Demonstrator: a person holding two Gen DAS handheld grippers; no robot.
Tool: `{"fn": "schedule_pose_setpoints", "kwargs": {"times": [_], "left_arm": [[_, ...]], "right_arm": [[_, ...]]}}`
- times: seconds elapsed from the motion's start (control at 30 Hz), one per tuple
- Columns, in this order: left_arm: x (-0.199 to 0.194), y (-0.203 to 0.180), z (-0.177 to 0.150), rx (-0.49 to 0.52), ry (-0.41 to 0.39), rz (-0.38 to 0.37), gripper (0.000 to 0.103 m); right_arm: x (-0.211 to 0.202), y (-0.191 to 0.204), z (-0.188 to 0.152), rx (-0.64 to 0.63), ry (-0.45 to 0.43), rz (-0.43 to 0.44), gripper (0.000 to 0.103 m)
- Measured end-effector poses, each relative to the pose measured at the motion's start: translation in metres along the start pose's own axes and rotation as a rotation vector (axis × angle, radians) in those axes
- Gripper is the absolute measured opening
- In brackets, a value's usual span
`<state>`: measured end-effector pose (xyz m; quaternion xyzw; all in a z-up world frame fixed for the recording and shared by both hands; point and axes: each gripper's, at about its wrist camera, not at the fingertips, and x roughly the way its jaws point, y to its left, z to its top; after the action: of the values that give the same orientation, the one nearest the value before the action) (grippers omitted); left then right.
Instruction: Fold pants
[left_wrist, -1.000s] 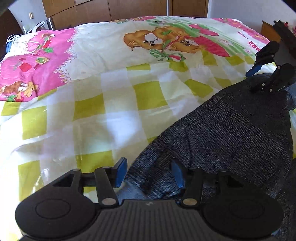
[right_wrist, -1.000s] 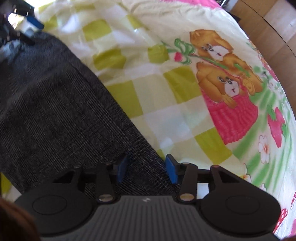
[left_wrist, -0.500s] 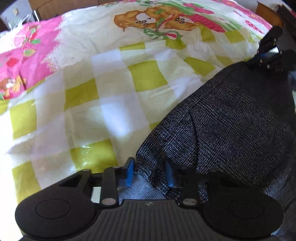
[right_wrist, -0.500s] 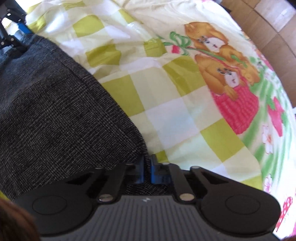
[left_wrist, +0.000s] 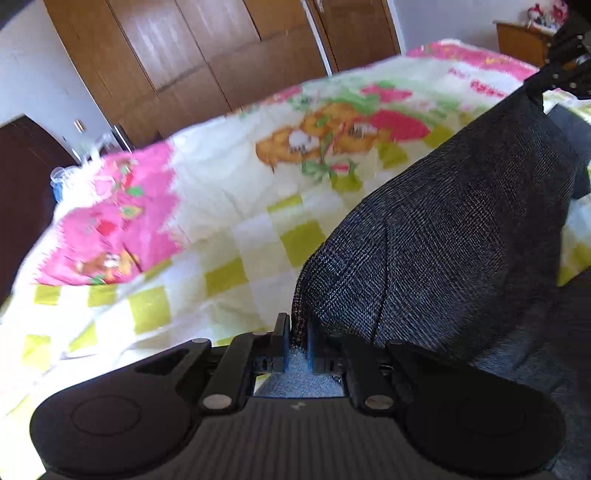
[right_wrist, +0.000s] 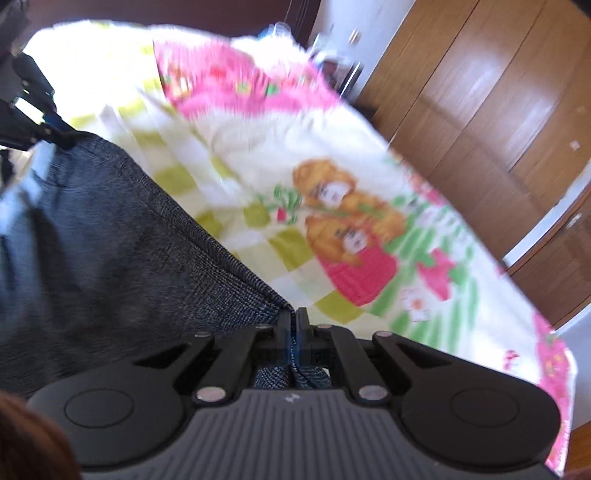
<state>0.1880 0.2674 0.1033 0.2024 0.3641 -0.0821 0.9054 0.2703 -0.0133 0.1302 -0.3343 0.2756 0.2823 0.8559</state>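
Note:
The dark grey woven pants hang lifted off the bed, stretched between my two grippers. My left gripper is shut on a thick bunch of one corner of the fabric. My right gripper is shut on the other corner, its pads nearly meeting over the cloth edge. In the left wrist view the right gripper shows at the top right, pinching the pants. In the right wrist view the left gripper shows at the upper left on the pants. The lower part of the pants is hidden below the grippers.
A bedspread with yellow-green checks, pink patches and cartoon bears covers the bed under the pants. Brown wooden wardrobe doors stand behind the bed. A small wooden cabinet is at the far right corner.
Both grippers closed on the pants' corners and rose, pulling the fabric up off the bedspread. The views tilted upward, bringing the wardrobe into sight.

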Motion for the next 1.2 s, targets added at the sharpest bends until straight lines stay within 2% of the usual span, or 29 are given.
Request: {"fn": "schedule_pose_setpoints", "kwargs": {"times": [0.13,0.2,0.27,0.37,0.47,0.63,0.83,0.97,1.1,1.2], "left_arm": [[-0.067,-0.029,-0.036,0.014,-0.102,0.024,0.023],[-0.085,-0.049,-0.063,0.010,-0.095,0.009,0.023],[-0.092,-0.069,-0.095,0.030,-0.057,0.006,0.024],[-0.090,-0.092,-0.132,0.035,-0.016,-0.002,0.025],[-0.088,-0.108,-0.152,0.040,-0.010,0.017,0.025],[-0.080,-0.112,-0.159,0.049,-0.015,0.043,0.025],[-0.086,-0.124,-0.183,0.044,0.000,0.024,0.025],[-0.080,-0.131,-0.196,0.029,0.019,0.023,0.026],[-0.081,-0.130,-0.193,0.037,0.014,0.041,0.031],[-0.086,-0.126,-0.195,0.032,0.006,0.073,0.032]], "right_arm": [[-0.087,0.043,-0.024,-0.016,-0.064,-0.048,0.002],[-0.116,0.076,-0.045,-0.030,-0.045,-0.034,0.001],[-0.129,0.101,-0.068,0.008,0.001,-0.007,0.001],[-0.131,0.134,-0.100,0.069,0.064,0.036,0.001],[-0.126,0.160,-0.118,0.123,0.114,0.080,0.001],[-0.120,0.178,-0.126,0.109,0.164,0.106,0.002],[-0.138,0.196,-0.135,0.062,0.190,0.117,0.001],[-0.119,0.212,-0.147,0.059,0.265,0.140,0.002],[-0.101,0.226,-0.156,0.047,0.288,0.124,0.002],[-0.101,0.227,-0.157,0.074,0.275,0.113,0.002]]}}
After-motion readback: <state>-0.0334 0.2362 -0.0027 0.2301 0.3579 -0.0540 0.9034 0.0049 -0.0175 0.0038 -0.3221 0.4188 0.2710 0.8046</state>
